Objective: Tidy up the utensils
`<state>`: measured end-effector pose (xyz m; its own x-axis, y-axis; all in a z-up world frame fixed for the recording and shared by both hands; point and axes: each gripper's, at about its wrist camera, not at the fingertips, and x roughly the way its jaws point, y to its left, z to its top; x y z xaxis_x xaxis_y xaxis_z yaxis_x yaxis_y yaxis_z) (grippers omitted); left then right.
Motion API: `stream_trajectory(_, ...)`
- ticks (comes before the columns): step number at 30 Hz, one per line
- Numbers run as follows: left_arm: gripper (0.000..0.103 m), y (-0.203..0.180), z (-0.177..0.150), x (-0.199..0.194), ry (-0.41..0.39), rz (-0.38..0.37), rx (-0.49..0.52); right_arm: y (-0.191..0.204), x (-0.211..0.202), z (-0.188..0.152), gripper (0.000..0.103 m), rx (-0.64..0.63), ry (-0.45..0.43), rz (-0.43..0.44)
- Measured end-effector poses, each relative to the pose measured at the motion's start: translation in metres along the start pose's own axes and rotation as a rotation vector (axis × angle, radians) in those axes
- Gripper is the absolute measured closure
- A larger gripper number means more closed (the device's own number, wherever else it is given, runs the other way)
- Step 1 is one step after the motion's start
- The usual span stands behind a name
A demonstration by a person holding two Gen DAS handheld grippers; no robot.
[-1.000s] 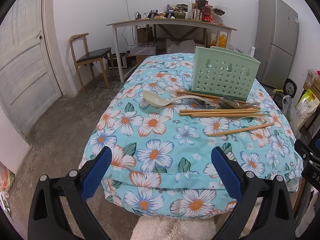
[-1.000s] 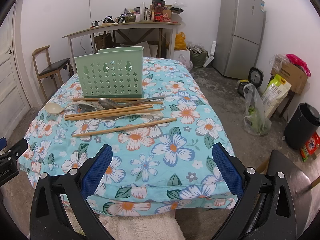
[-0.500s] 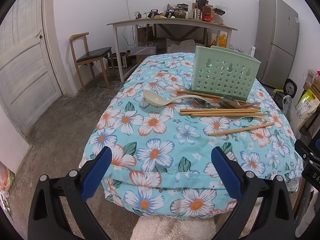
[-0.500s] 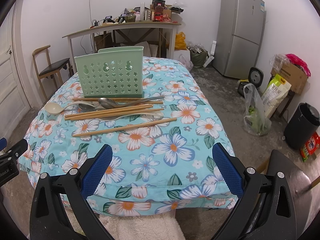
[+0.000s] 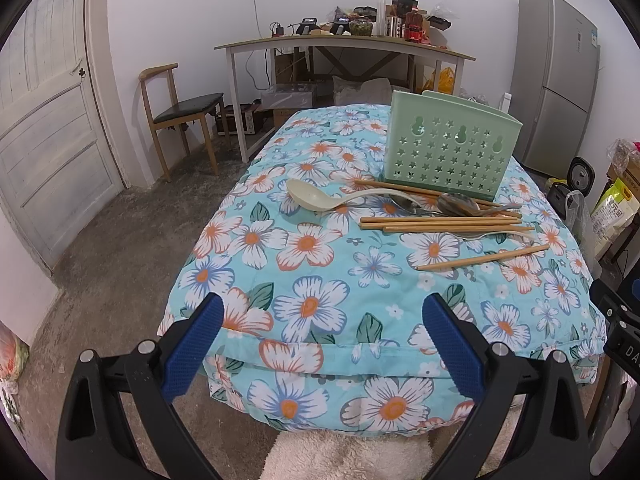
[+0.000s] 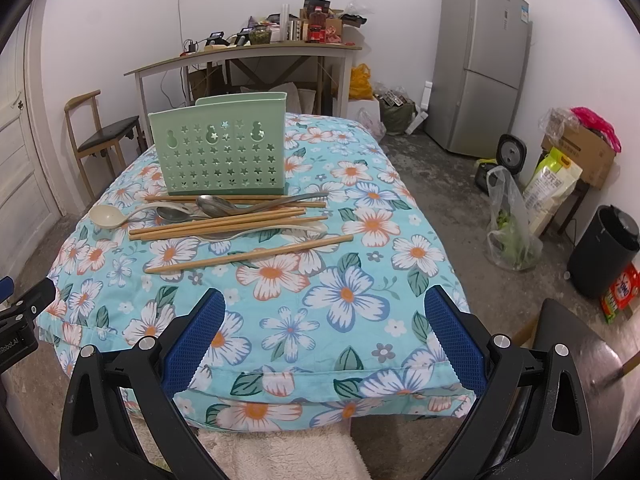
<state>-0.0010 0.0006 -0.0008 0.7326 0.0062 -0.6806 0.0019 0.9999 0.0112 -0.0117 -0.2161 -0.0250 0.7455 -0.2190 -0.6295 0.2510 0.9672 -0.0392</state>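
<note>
I have both grippers parked at the near edge of the table, side by side and pointing along its length. My left gripper is spread wide with nothing between its blue pads, and my right gripper is spread just as wide and equally unloaded; its pads frame only the flowered tablecloth. At the left edge of the right camera I can see part of the left gripper's black body.

Everything I need to sort lies well ahead of both claws, toward the far half of the table. A green holder with star-shaped holes stands upright on the cloth. Directly in front of it the utensils lie in a loose pile. One chopstick lies along the holder's base. A cream ladle lies with its bowl toward the left side of the table, handle running into the pile. Two metal spoons sit beside it, partly covered by a bundle of wooden chopsticks lying crosswise. A pale handle pokes out from under the bundle on the right; I cannot tell what it belongs to. One single chopstick lies apart from the rest, nearest to me, slightly angled.

Beyond the table I see a wooden chair, a cluttered desk, and a grey fridge against the wall.
</note>
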Motion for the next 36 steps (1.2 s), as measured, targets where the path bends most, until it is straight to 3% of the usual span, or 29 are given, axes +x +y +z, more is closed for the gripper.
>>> stream_trajectory(13,0.006,0.013,0.001,0.002,0.018,0.005,-0.009,0.004,-0.002,0.005,0.008,-0.006,0.012,0.0)
stream_trajectory(23,0.006,0.011,0.008,0.028,0.041,0.001,0.012,0.012,0.017,0.012,0.008,-0.014,0.03,0.006)
stream_trajectory(36,0.006,0.025,0.024,0.085,0.124,-0.057,-0.016,0.051,0.078,0.014,0.008,-0.059,0.203,0.129)
